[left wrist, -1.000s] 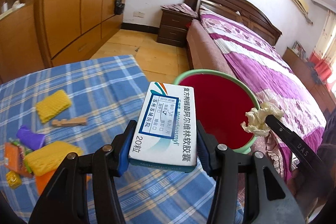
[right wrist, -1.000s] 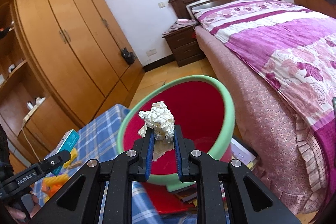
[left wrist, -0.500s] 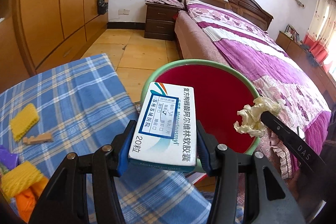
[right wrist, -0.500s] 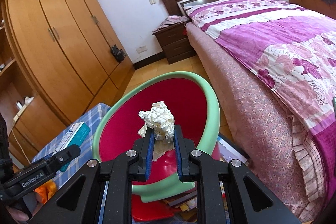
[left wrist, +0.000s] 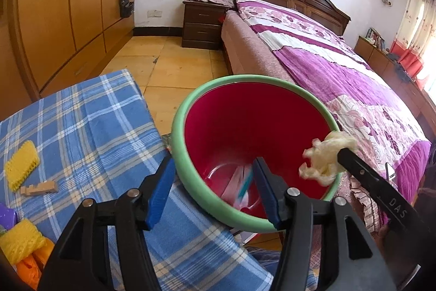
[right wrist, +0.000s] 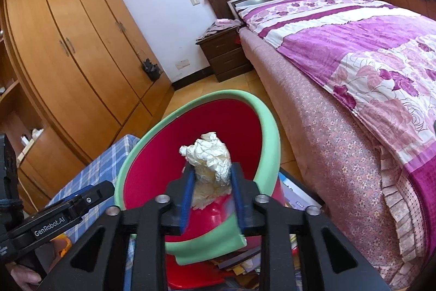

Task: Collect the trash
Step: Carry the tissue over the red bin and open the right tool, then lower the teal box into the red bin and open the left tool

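A red bin with a green rim point(left wrist: 245, 78) stands beside the table. My left gripper point(left wrist: 214, 187) hangs over its near edge, jaws opening, with nothing between the blue pads. The white and teal medicine box point(left wrist: 241, 186) shows as a blur down inside the bin. My right gripper point(right wrist: 212, 182) is over the bin point(right wrist: 268, 127) too. Its jaws are opening, and the crumpled paper ball point(right wrist: 209, 157) still sits between the pads and touches both. In the left wrist view that paper point(left wrist: 324, 160) hangs at the right gripper's tip above the bin's right rim.
The blue plaid table point(left wrist: 95, 113) carries yellow foam nets point(left wrist: 21, 168), a wooden piece point(left wrist: 39, 187) and orange and purple items at its left edge. A bed point(left wrist: 340, 59) runs along the right. Books point(right wrist: 297, 198) lie under the bin. A wardrobe point(right wrist: 68, 51) lines the left wall.
The left gripper's jaws parted and the medicine box left them and dropped into the bin. The right gripper's jaws widened a little around the paper. Both views shifted further over the bin.
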`<state>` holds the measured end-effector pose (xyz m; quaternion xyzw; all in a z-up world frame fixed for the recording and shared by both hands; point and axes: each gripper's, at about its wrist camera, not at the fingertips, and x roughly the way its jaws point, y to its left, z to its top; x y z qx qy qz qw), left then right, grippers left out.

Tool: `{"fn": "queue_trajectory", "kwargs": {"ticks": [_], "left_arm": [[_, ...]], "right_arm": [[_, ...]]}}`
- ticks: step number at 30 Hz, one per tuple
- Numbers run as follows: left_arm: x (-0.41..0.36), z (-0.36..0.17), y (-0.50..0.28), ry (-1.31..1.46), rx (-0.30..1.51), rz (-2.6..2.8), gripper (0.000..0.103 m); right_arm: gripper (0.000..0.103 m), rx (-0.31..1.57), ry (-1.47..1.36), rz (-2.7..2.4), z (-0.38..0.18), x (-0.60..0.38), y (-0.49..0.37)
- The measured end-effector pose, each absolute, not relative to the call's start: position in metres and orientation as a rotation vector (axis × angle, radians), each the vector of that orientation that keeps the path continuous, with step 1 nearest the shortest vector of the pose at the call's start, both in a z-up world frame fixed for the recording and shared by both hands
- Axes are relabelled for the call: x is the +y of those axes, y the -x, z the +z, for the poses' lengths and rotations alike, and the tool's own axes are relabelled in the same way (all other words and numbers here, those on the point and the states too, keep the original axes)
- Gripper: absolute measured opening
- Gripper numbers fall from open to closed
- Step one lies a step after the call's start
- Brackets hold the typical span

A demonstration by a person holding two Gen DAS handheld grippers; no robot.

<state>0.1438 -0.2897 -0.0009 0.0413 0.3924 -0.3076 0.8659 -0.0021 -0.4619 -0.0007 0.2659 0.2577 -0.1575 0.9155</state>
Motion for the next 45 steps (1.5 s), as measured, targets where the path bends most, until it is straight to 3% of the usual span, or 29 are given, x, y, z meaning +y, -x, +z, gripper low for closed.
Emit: {"fn": "queue_trajectory", "kwargs": {"ticks": [16,22,31,33,35,45], "left_arm": [[-0.258,0.007,-0.131,-0.07,0.825,-0.578,0.061],[-0.24,0.014,-0.124,-0.053,0.821,-0.562,0.061],[-0.208,0.024,-0.115,-0.008,0.815,-0.518,0.061],[-0.199,0.026,-0.111,-0.002,0.809,-0.504,0.061],[-0.191,0.027,-0.109,0.003,0.808,-0.492,0.061],[-0.135,0.03,-0.098,0.055,0.8,-0.408,0.061]], "right_arm": [[0.042,0.533,-0.548,-0.305,0.005,-0.451,0.007],[0.056,0.542,-0.529,-0.337,0.011,-0.442,0.011],[0.058,0.546,-0.513,-0.316,0.021,-0.423,0.019],[0.063,0.547,-0.508,-0.307,0.024,-0.416,0.021],[0.074,0.55,-0.503,-0.294,0.025,-0.41,0.023],[0.074,0.593,-0.466,-0.233,0.025,-0.378,0.023]]}}
